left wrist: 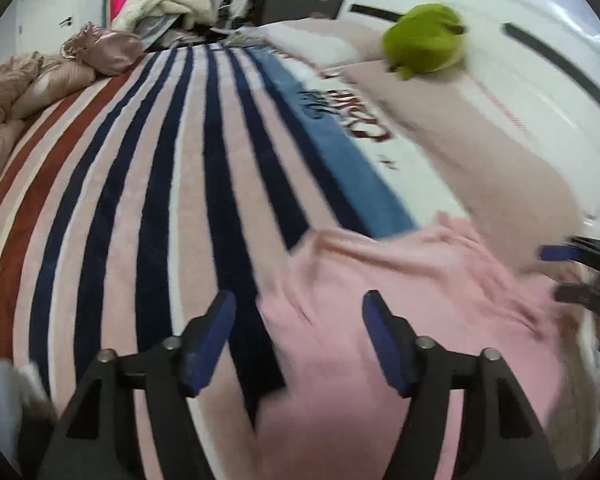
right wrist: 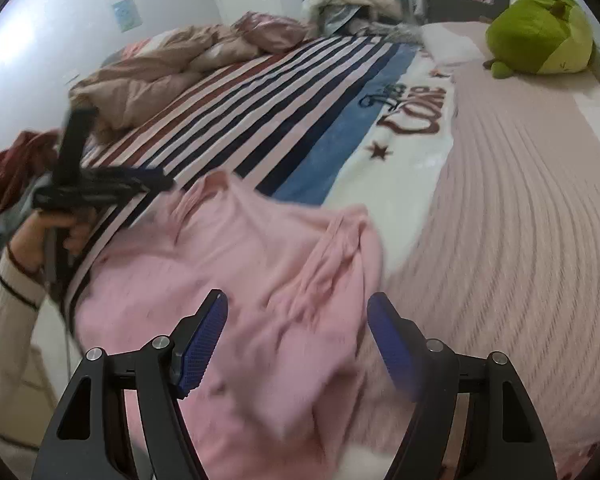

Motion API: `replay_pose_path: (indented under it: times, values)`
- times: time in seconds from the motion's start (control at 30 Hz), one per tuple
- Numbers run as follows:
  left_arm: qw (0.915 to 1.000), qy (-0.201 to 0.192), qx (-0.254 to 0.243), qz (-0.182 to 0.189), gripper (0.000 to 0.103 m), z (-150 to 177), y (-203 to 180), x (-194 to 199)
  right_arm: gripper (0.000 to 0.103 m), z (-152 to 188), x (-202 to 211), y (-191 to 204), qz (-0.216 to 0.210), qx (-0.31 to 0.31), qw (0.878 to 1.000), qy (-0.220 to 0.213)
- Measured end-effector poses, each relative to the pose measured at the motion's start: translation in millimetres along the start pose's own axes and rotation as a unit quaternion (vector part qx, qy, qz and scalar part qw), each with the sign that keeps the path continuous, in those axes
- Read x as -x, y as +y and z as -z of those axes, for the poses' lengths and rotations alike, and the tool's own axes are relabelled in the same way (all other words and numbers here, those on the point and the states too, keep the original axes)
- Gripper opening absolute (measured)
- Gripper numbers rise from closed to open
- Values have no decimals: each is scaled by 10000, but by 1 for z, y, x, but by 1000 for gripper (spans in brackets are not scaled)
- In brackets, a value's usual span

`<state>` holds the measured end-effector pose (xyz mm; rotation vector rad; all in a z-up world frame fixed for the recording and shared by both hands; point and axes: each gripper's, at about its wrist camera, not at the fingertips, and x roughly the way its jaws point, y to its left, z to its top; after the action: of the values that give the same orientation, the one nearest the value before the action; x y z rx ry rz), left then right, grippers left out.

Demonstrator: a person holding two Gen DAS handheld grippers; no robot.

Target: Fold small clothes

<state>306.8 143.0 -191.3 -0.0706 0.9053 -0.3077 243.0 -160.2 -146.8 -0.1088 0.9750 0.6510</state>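
The left gripper (left wrist: 298,304) is nearest, jaws wide and holding nothing, above the left edge of the garment (left wrist: 400,320). The right gripper (right wrist: 296,306) is likewise wide and empty, over the garment's middle. The pink garment lies crumpled on the blanket (right wrist: 300,92), at its near end. Motion blur hides its outline; the near edge is cut off, so axis and heading cannot be determined.

Pink garment (right wrist: 236,280) blurred, bottom cropped
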Motion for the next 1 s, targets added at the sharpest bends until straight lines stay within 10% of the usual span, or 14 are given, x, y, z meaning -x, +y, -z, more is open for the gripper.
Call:
replay_pose_path:
  times: [0.27,0.4,0.47,0.53,0.63,0.9,1.0]
  values:
    - [9943,445,-883,401,70,75,-36,23,78,45,3,31,-320,932,9948,270]
    - [9866,795,-1423,111,71,84,-53,13,78,59,-9,53,216,1764,9825,563]
    - [9883,831,-1277,-77,69,80,-52,7,76,60,-12,56,491,1876,9796,532]
    - [9904,756,-1149,-113,37,73,-51,4,74,55,-15,56,901,1831,9781,416]
    - [9929,638,-1008,-15,17,59,-52,4,19,43,-16,55,1080,1742,9783,300]
    - [9997,207,-45,95,15,-13,-14,-11,13,-15,-21,22,899,648,9938,55]
    - [9982,134,362,-469,39,-40,7,-42,18,-43,-44,-8,908,39,9957,155]
